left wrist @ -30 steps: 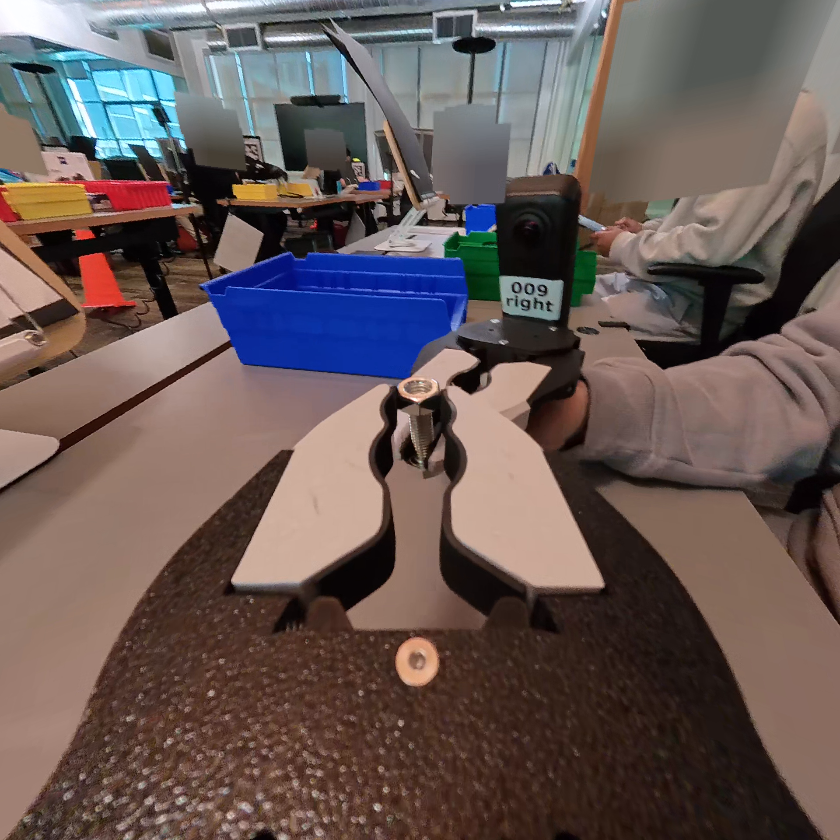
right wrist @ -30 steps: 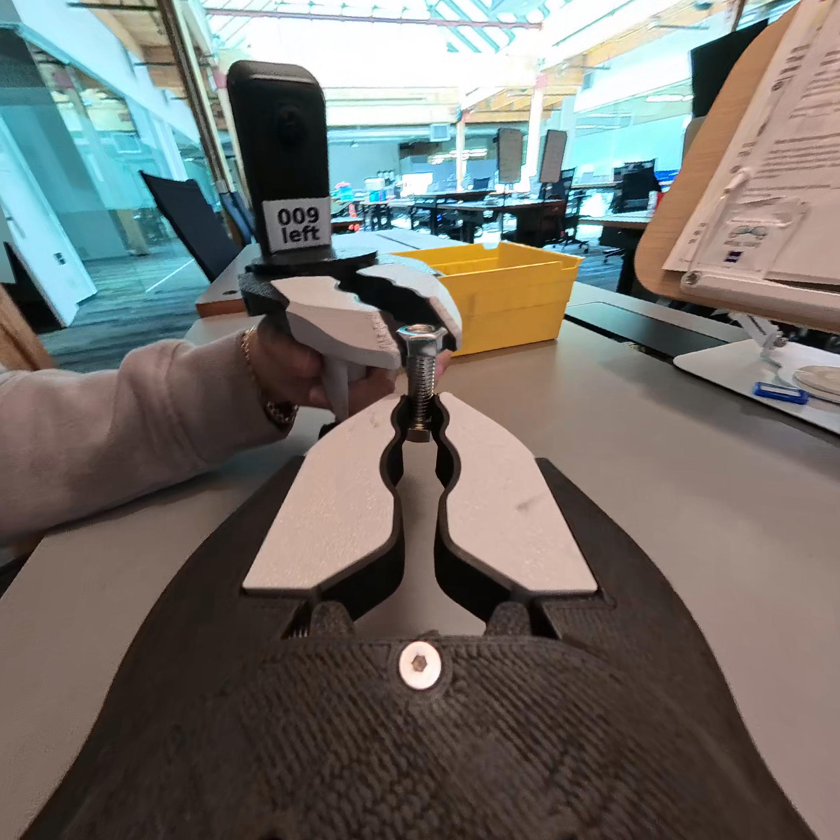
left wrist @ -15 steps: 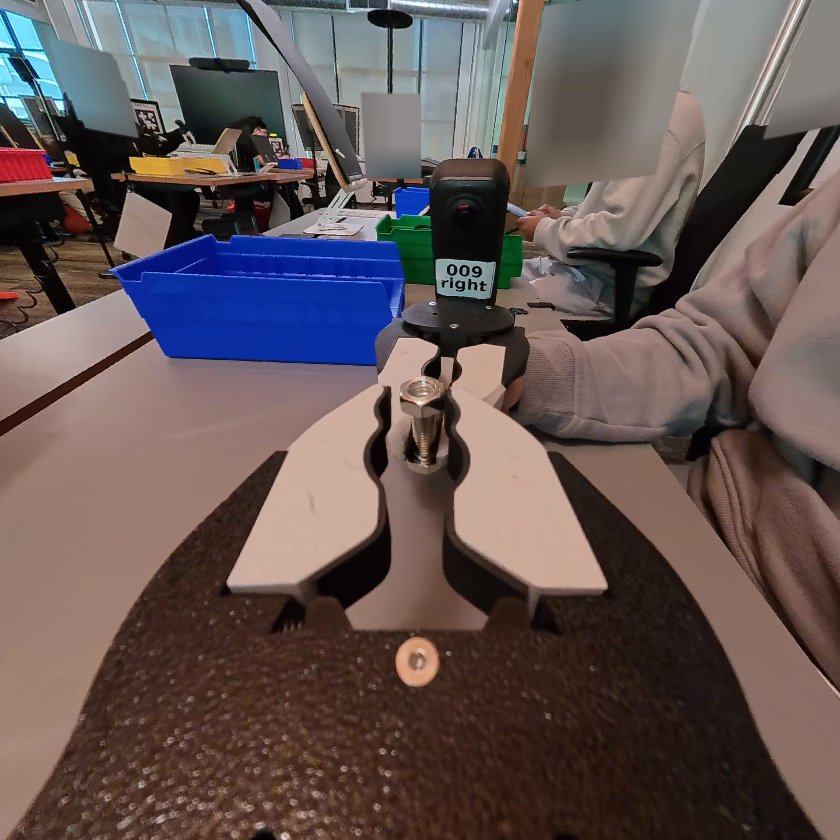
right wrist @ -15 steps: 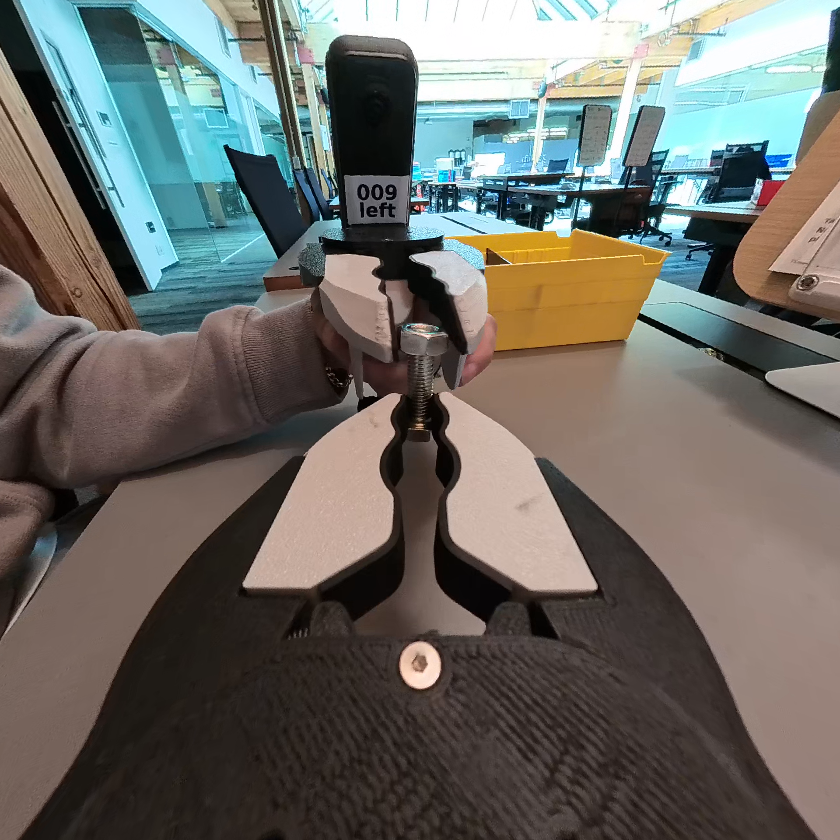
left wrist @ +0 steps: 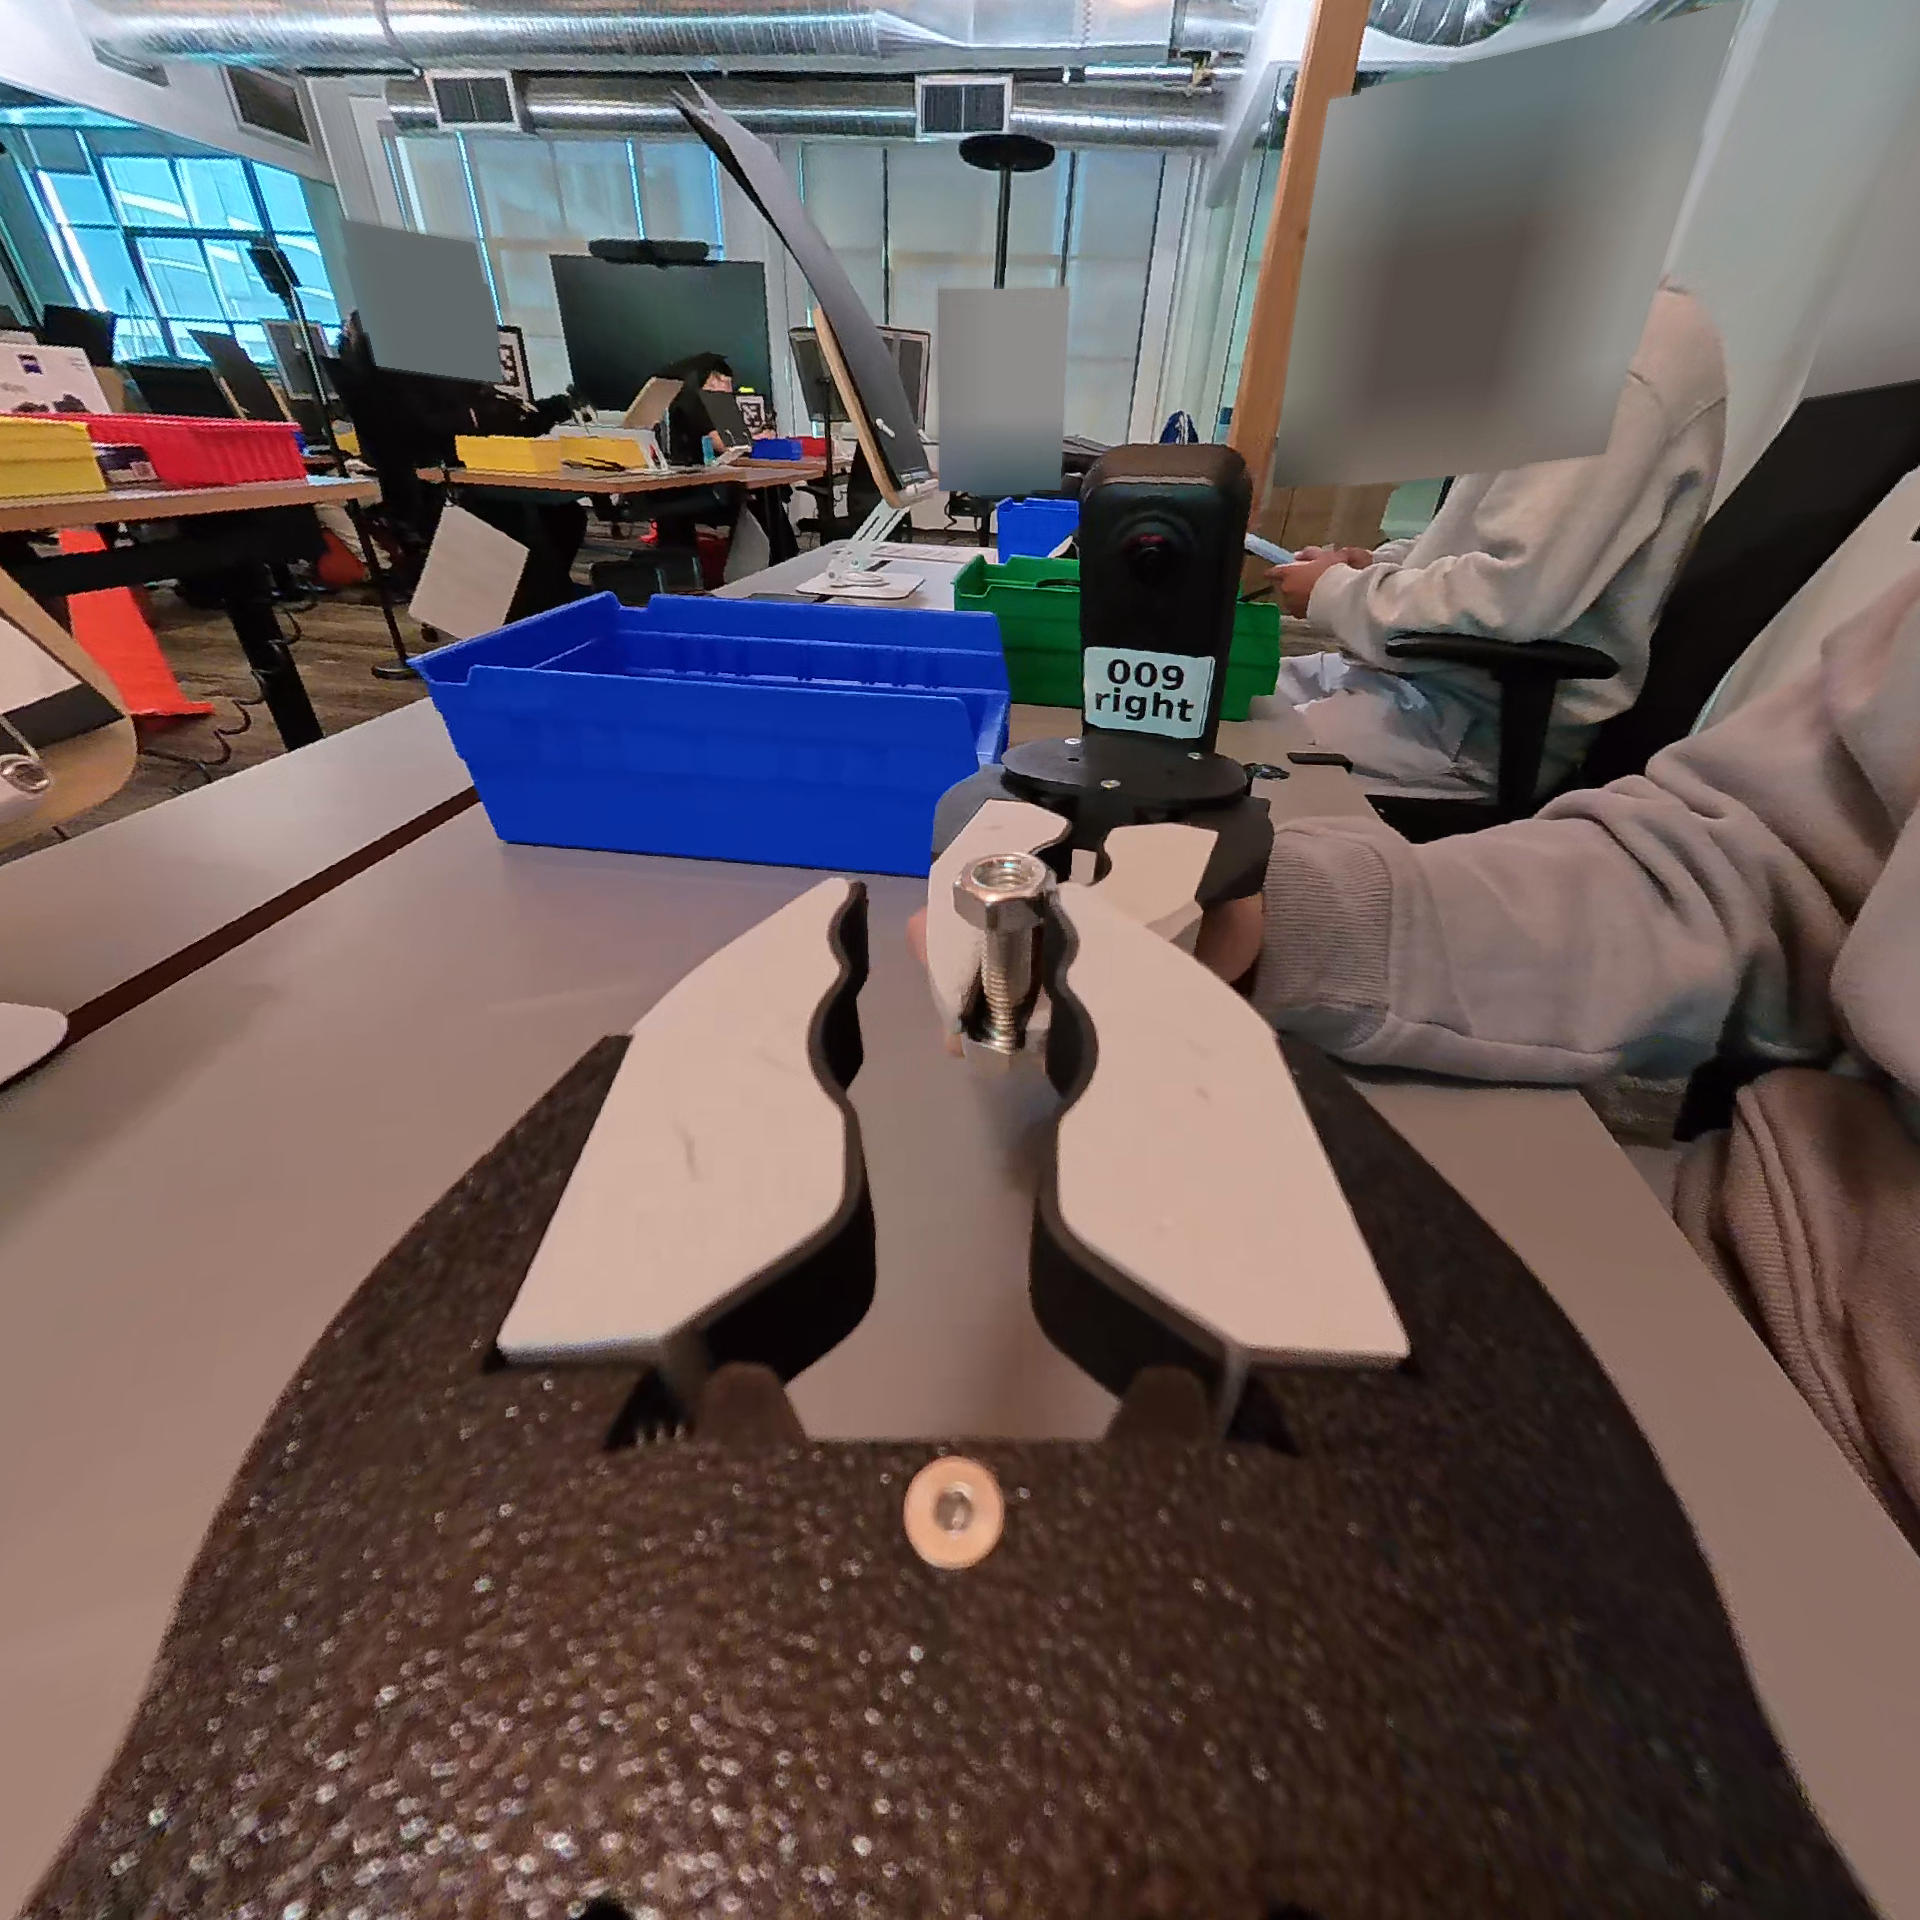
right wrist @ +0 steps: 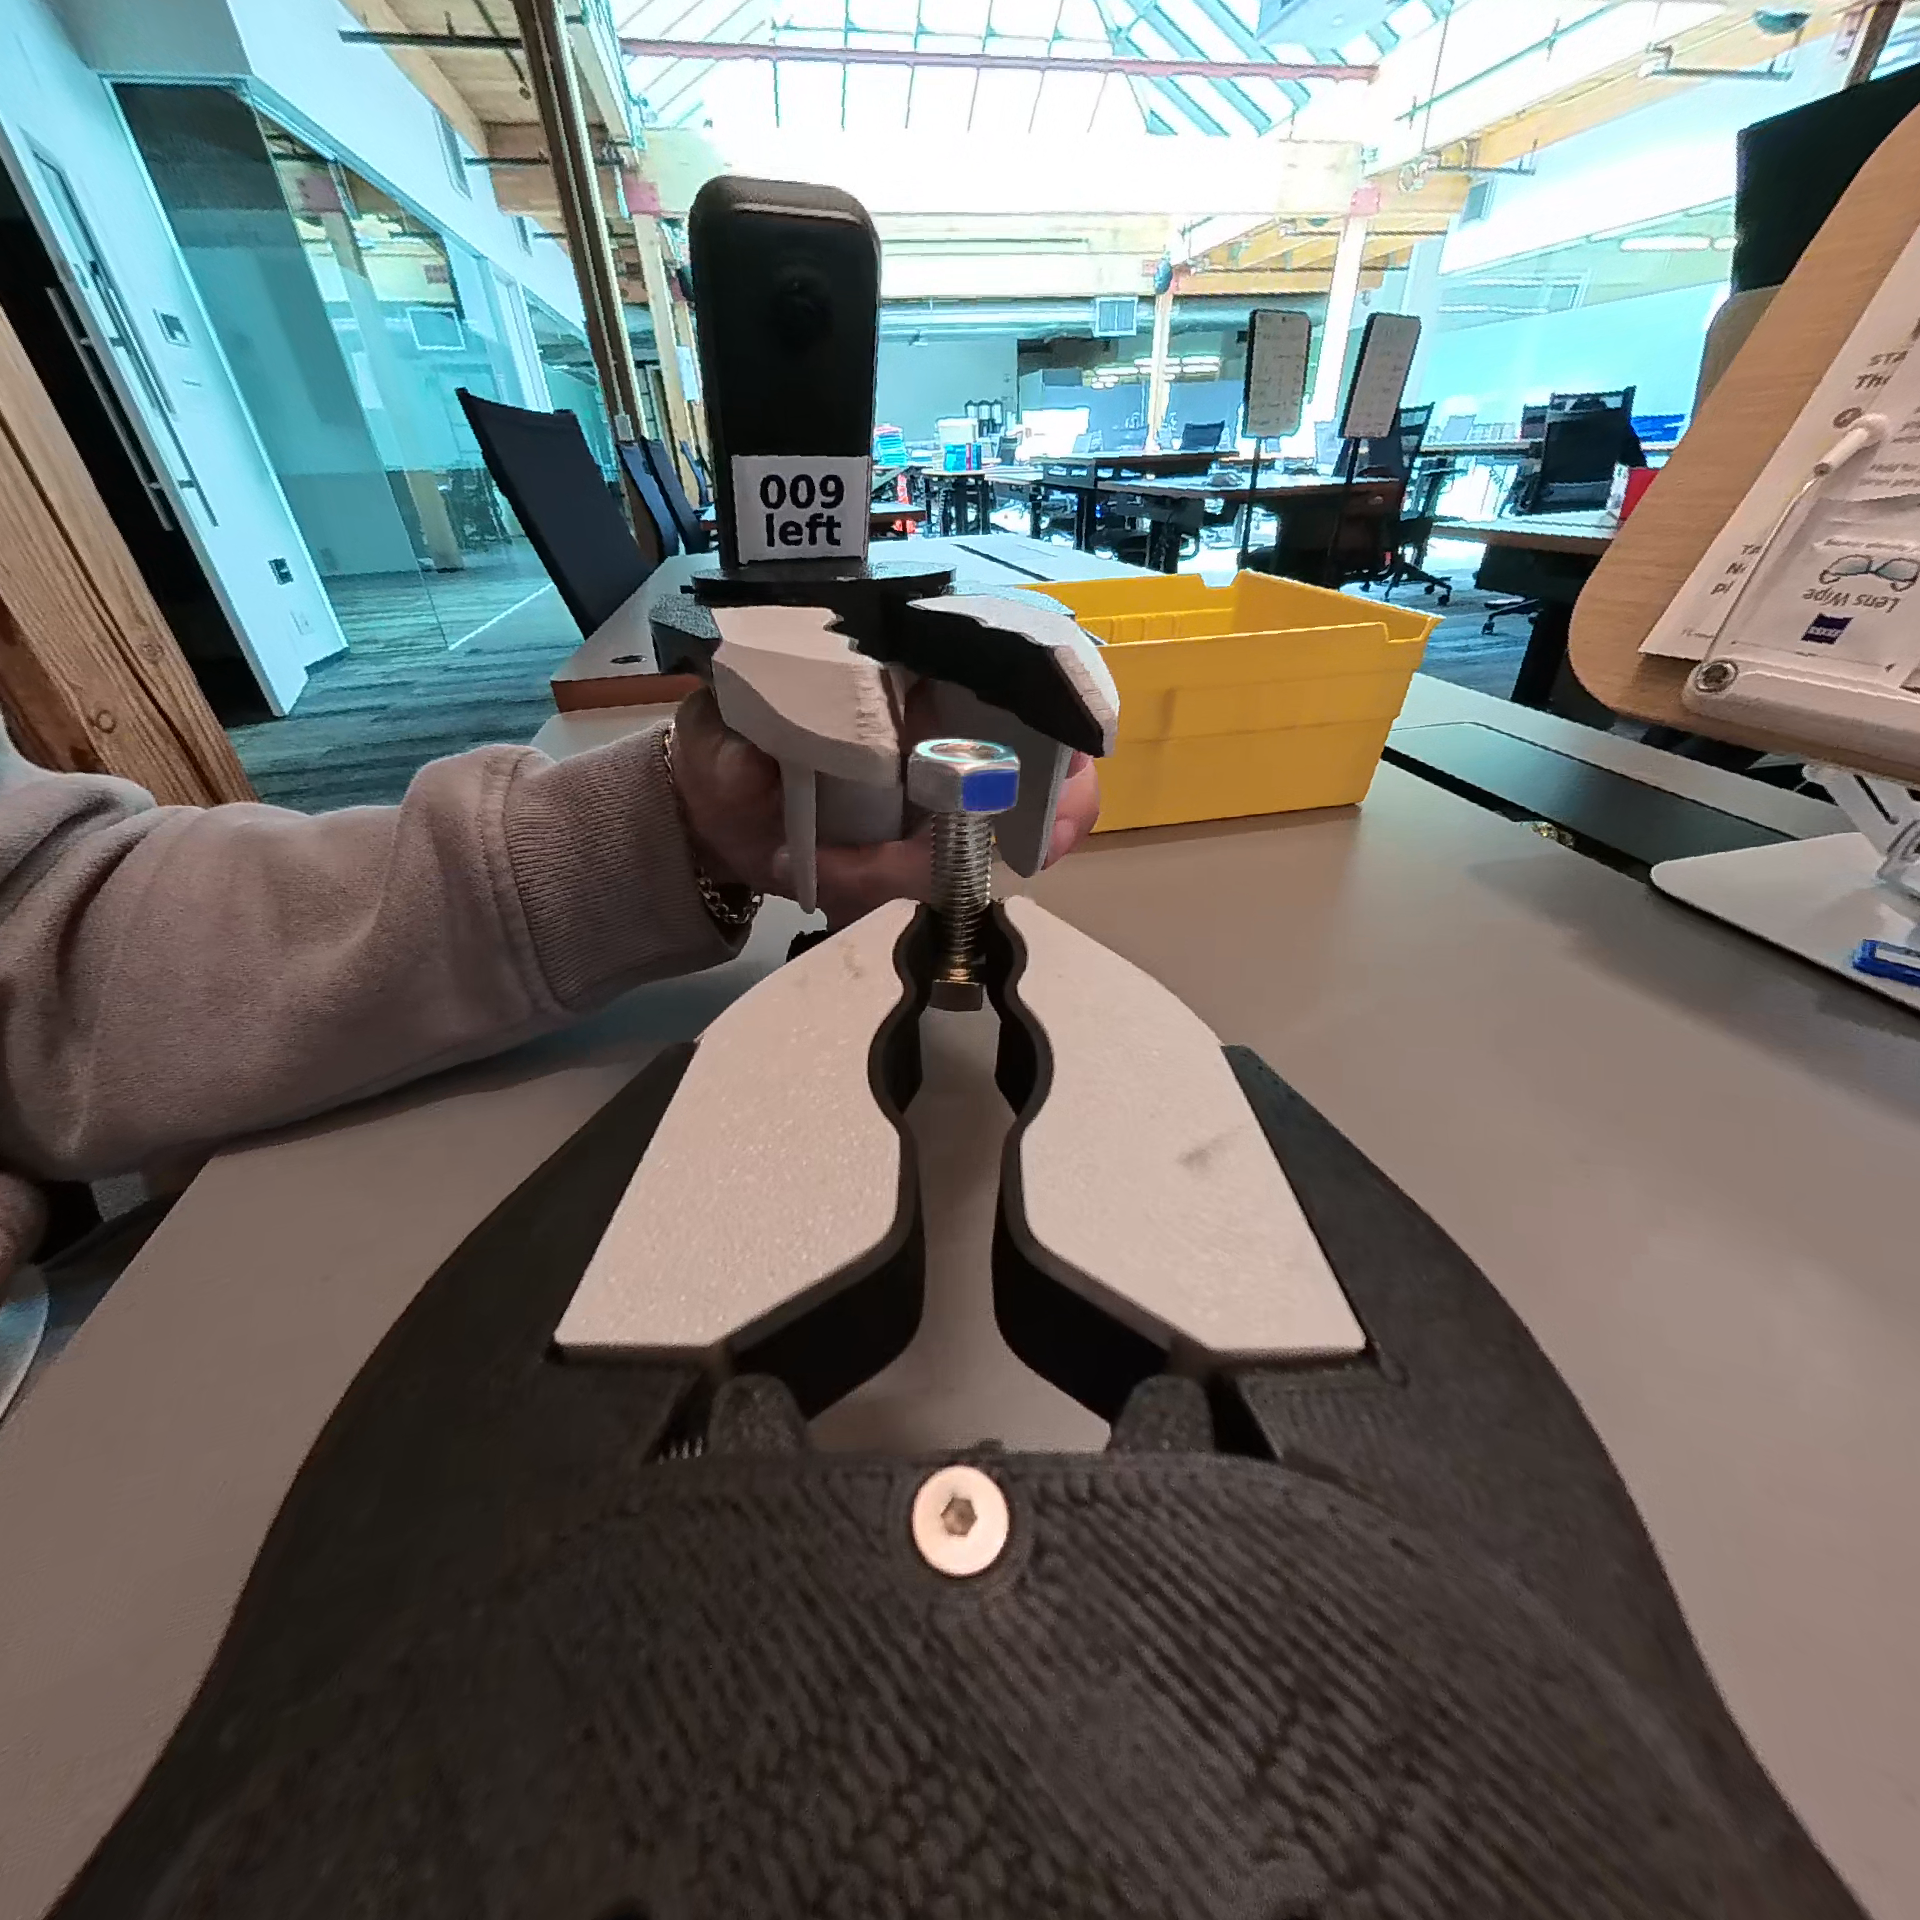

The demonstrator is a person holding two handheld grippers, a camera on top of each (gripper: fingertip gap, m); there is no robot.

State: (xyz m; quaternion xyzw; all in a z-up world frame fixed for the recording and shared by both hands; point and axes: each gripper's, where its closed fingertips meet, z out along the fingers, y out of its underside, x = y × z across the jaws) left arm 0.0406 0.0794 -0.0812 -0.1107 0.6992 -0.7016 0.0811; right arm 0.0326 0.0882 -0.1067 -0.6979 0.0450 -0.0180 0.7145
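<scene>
right wrist view: right gripper pinching upright bolt, left gripper spread beside its nut, white label on camera.

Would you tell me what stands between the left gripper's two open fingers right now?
In the left wrist view, an upright bolt with a nut on top stands between the left gripper's fingers, close to its right one; the right gripper clamps it.

Grey table with blue bin, green bin, yellow bin
</scene>
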